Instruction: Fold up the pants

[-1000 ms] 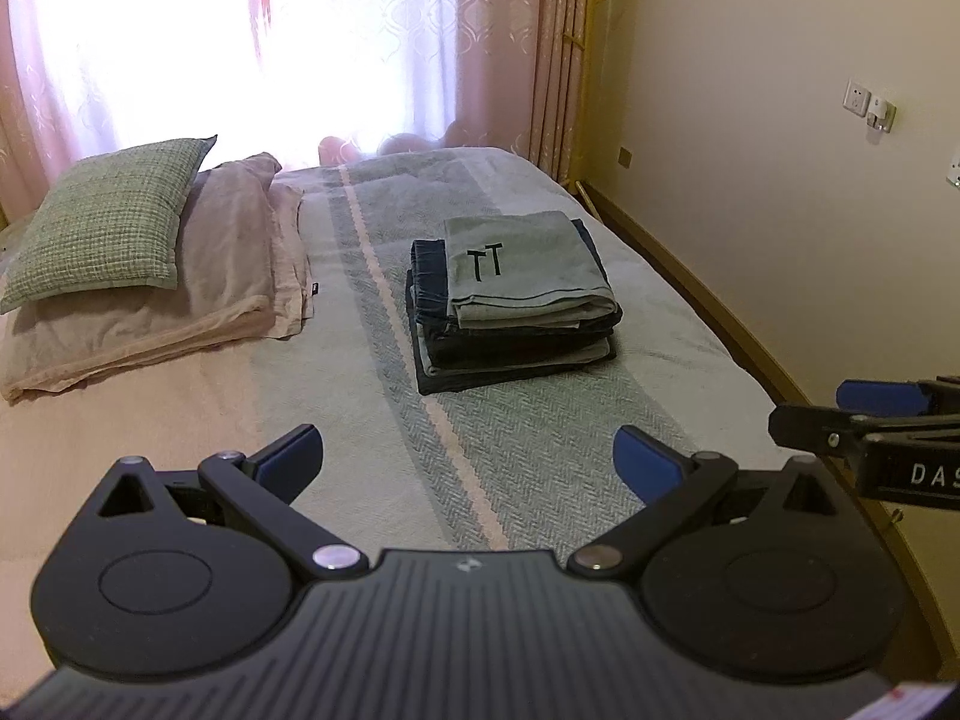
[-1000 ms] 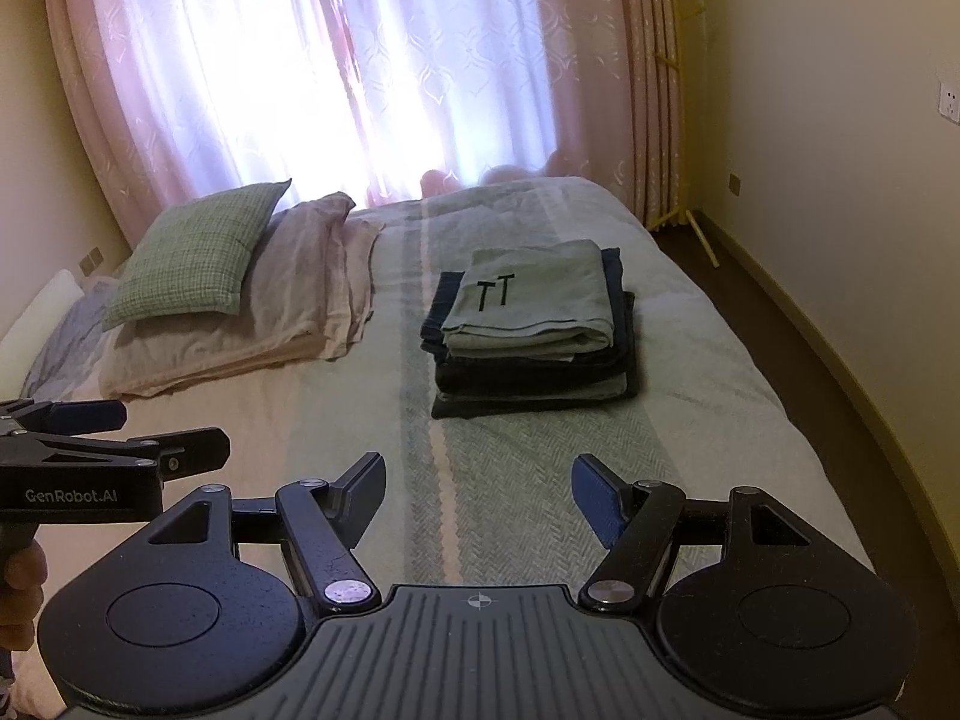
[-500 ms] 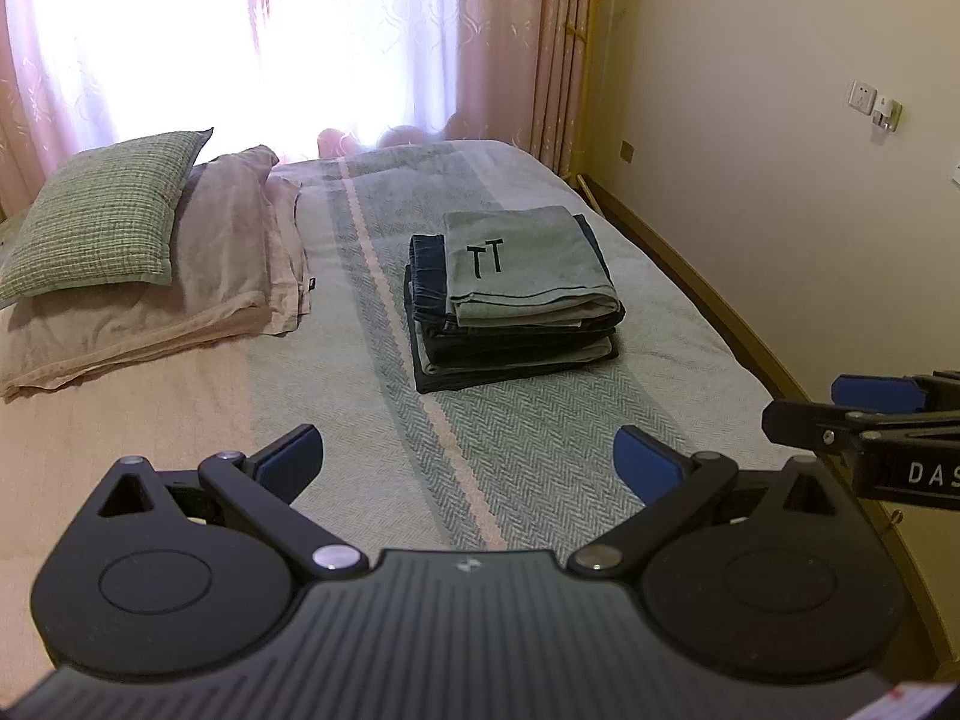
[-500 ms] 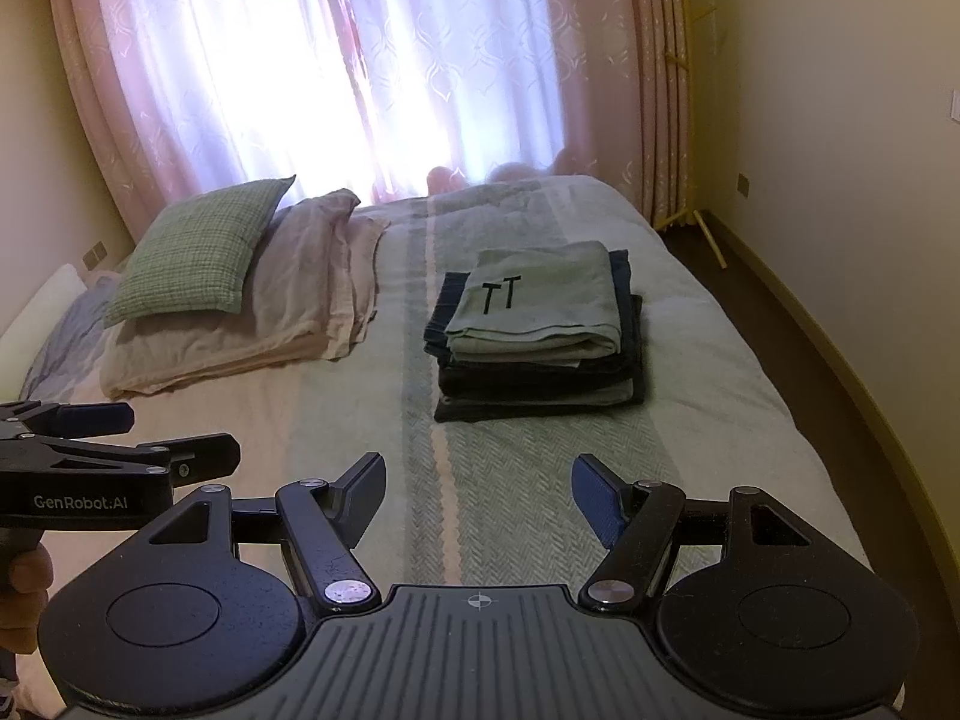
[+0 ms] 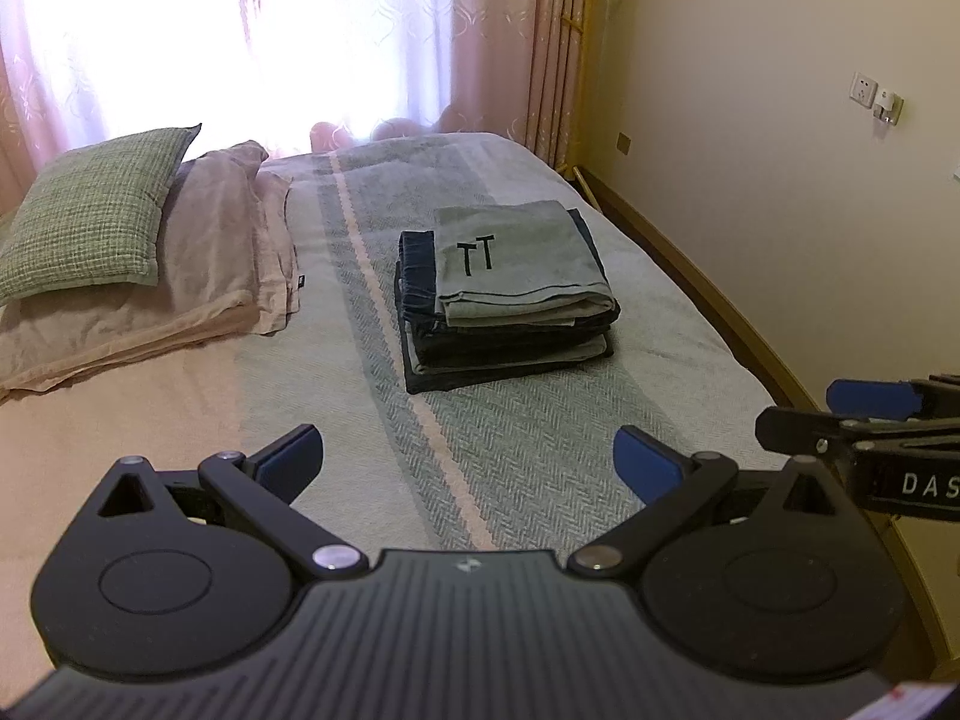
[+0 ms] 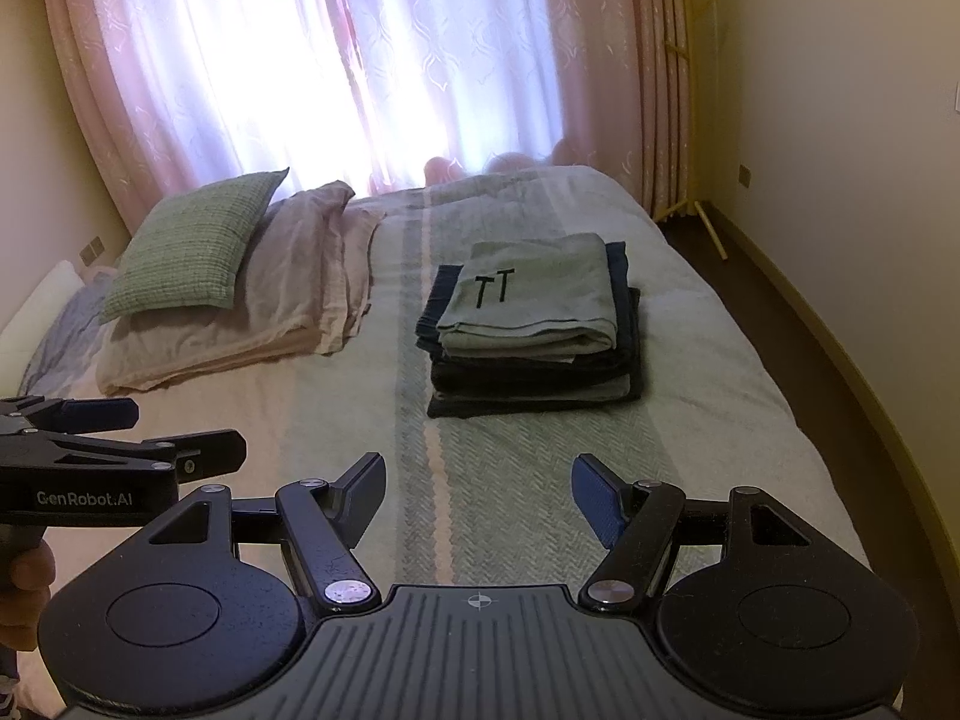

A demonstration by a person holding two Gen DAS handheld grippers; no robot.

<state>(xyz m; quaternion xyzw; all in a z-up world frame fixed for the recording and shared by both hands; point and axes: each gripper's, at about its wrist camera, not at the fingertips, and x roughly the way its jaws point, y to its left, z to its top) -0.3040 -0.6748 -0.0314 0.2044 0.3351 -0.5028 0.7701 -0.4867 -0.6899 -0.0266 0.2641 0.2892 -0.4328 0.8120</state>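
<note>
A stack of folded pants (image 5: 507,312) (image 6: 534,336) lies in the middle of the bed, dark blue pairs underneath and a grey-green pair marked "TT" (image 5: 522,261) (image 6: 534,297) on top. My left gripper (image 5: 468,459) hovers open over the bed, well short of the stack, with nothing between its blue pads. My right gripper (image 6: 477,498) is likewise open and holds nothing, at about the same distance from the stack. Each gripper shows at the edge of the other's view: the right gripper (image 5: 870,414) and the left gripper (image 6: 114,426).
The bed (image 5: 540,462) has a striped grey-green cover. A green pillow (image 5: 90,228) rests on pinkish pillows (image 5: 198,276) at the left. Pink curtains (image 6: 360,60) hang behind. A wall (image 5: 780,150) and dark floor (image 6: 810,324) run along the bed's right side. A hand (image 6: 24,576) holds the left gripper.
Both views have shifted slightly, with the stack sitting a little differently in the frames. Both grippers stay open and hold nothing.
</note>
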